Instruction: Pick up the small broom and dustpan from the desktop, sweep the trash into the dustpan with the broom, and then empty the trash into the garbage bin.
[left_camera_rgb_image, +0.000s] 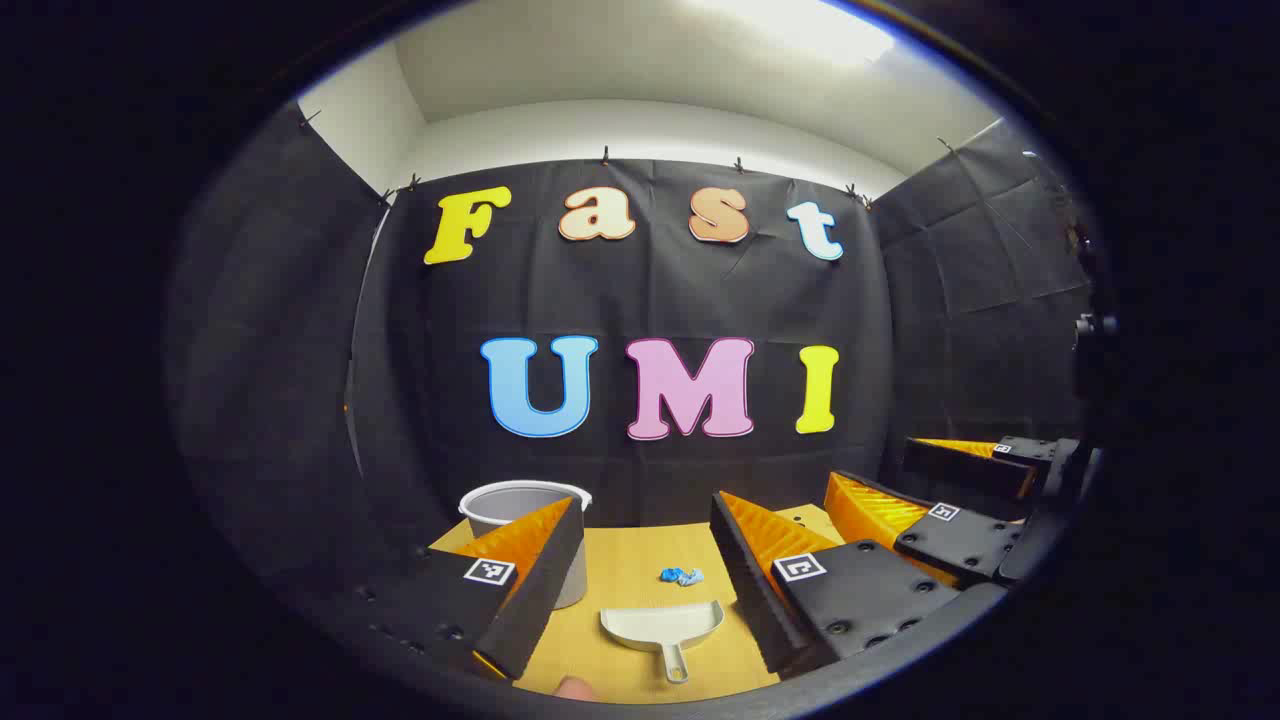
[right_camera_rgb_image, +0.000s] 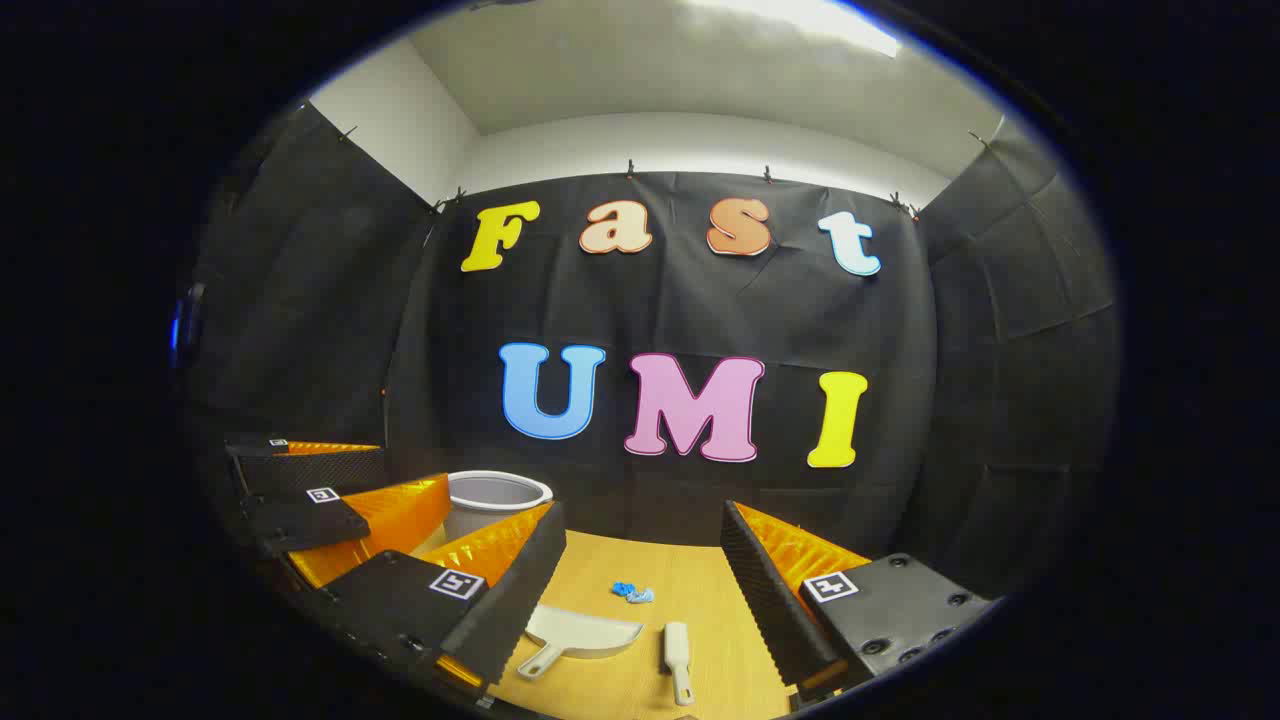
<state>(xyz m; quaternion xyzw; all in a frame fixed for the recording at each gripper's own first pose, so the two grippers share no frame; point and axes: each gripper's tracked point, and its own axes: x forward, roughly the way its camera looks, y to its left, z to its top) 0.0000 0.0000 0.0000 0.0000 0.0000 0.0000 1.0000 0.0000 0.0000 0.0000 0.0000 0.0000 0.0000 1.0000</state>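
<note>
A: Wooden desk (right_camera_rgb_image: 700, 590) carrying everything, nothing lifted yet. White dustpan (left_camera_rgb_image: 662, 626) lying flat near the front edge, handle toward the camera. Small white broom (right_camera_rgb_image: 678, 658) just beside it to the right, apart from it, in the right gripper view. Blue crumpled trash (left_camera_rgb_image: 681, 575) a little farther back, between the two and the wall.

B: Bin?

A: Grey garbage bin (left_camera_rgb_image: 520, 503) at the back left of the desk, upright, partly hidden behind a finger in both views.

B: Tool states?

A: Left tool (left_camera_rgb_image: 640, 575) spread wide, holding nothing, raised over the desk with the dustpan framed between its fingers. Right tool (right_camera_rgb_image: 640, 600) likewise spread and unloaded, broom and dustpan both inside its span. Each also visible off to the side in the other's view.

B: Step in hand?

A: Judged as the very start: approach before the first pick-up. No sweeping, no emptying.

B: Next move?

A: Probably left down onto the dustpan handle, right onto the broom handle. Both handles low and flat, so a close, level descent and a firm pinch needed; risk of pushing them along the desk.
</note>
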